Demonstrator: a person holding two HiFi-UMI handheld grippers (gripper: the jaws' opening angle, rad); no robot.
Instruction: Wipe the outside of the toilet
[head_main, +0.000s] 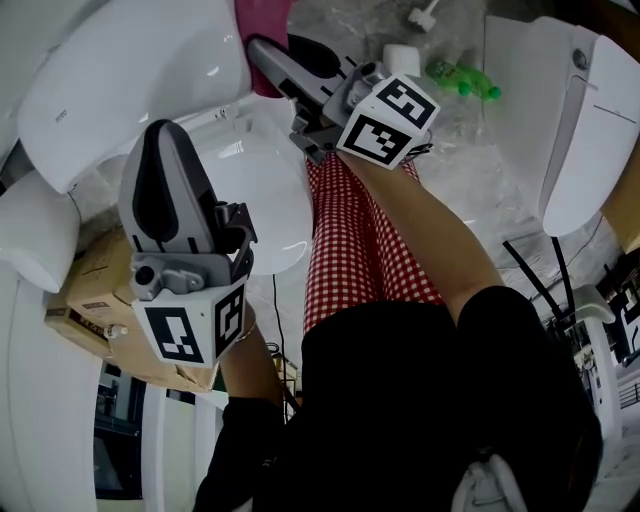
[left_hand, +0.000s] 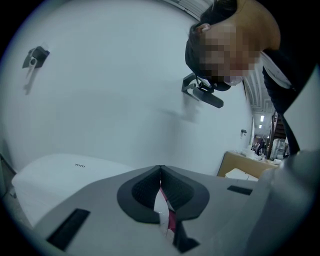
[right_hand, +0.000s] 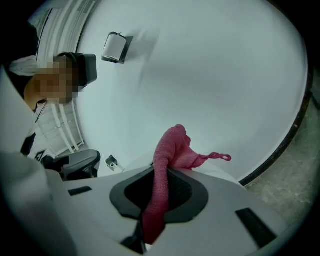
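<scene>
A white toilet stands before me in the head view, its raised lid (head_main: 130, 70) at the upper left and its rounded bowl (head_main: 270, 200) below it. My right gripper (head_main: 258, 45) reaches past the bowl's far side and is shut on a pink cloth (head_main: 262, 25). In the right gripper view the pink cloth (right_hand: 172, 150) sticks up from the jaws against the toilet's white curved surface (right_hand: 200, 75). My left gripper (head_main: 162, 128) is upright, over the toilet's left side, shut with nothing between its jaws (left_hand: 160, 168). A white lid (left_hand: 75, 172) lies beyond it.
A second white toilet (head_main: 590, 120) stands at the right, and another white fixture (head_main: 35, 235) at the left edge. A cardboard box (head_main: 100, 290) sits under my left gripper. A green bottle (head_main: 465, 80) lies on the floor at the top. Black cables (head_main: 545, 270) run at the right.
</scene>
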